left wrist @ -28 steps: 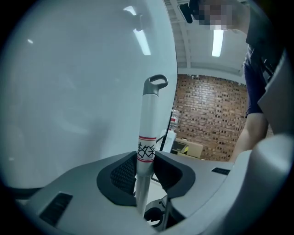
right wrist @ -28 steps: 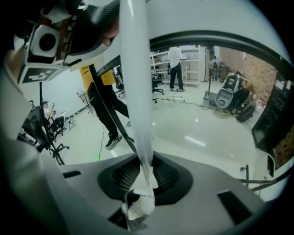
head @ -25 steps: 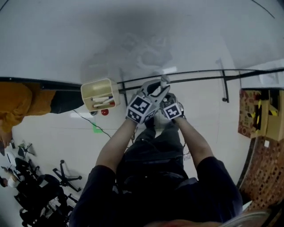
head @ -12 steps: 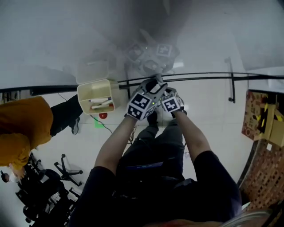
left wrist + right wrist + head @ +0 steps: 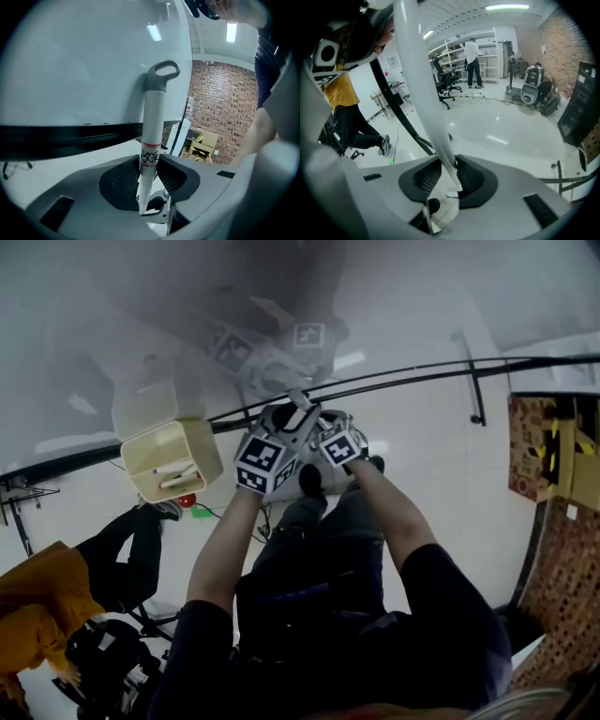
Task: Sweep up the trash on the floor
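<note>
In the left gripper view a handle (image 5: 152, 122), grey with a loop on top and white with a red-banded label below, stands upright between the pads of my left gripper (image 5: 149, 171), which is shut on it. In the right gripper view a plain white pole (image 5: 419, 84) slants down between the pads of my right gripper (image 5: 449, 176); its jaws are opening but the pads still touch the pole. In the head view both grippers sit side by side, left (image 5: 298, 413) and right (image 5: 347, 427), close to a glossy white wall (image 5: 422, 306). No trash shows.
A cream bin (image 5: 173, 470) holding small items hangs by the black rail (image 5: 412, 376) left of the grippers. A person in an orange top (image 5: 37, 615) and black office chairs (image 5: 103, 667) are at lower left. Cardboard boxes (image 5: 548, 456) stand at right.
Both grippers have sunk together with their handles. The person in orange has moved from the left edge down to the lower left. The bin sits further left in the picture.
</note>
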`<action>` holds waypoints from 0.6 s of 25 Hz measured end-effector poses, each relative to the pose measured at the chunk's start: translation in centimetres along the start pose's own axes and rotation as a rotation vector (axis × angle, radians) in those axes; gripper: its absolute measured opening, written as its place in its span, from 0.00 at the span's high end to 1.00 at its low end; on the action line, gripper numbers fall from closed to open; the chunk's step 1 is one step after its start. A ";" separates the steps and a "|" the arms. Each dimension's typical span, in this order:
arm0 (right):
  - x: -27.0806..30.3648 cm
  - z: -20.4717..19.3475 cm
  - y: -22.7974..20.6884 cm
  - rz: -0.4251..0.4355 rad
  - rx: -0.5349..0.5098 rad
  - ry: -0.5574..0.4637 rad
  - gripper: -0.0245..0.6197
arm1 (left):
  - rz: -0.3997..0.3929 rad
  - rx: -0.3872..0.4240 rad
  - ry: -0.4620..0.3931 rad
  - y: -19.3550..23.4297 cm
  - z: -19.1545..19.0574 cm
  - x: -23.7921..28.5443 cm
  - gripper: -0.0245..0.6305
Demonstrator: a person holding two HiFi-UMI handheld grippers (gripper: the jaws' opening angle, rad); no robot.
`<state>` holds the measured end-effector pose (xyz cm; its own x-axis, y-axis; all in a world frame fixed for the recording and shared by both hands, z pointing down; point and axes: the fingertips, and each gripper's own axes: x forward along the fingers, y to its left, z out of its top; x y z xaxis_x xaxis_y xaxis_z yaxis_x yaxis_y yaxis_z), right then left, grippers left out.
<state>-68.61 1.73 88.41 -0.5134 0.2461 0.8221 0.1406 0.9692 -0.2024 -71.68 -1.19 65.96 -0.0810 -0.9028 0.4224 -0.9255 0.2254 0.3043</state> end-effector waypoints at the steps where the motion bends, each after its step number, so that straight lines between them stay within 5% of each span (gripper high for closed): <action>1: 0.1 0.2 0.0 0.005 -0.002 -0.005 0.77 | 0.009 -0.006 -0.005 0.3 0.0 -0.1 0.79; 9: 0.6 0.3 0.3 0.020 0.004 0.014 0.76 | 0.113 -0.032 0.010 1.2 -1.7 -1.3 0.78; 15: -0.9 -0.5 -0.5 0.052 0.058 0.054 0.73 | 0.114 -0.034 -0.004 0.6 -1.8 -0.6 0.81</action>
<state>-67.83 1.06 88.03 -0.4597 0.2971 0.8369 0.1161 0.9544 -0.2750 -71.54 0.09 67.41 -0.1867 -0.8719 0.4527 -0.8970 0.3392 0.2834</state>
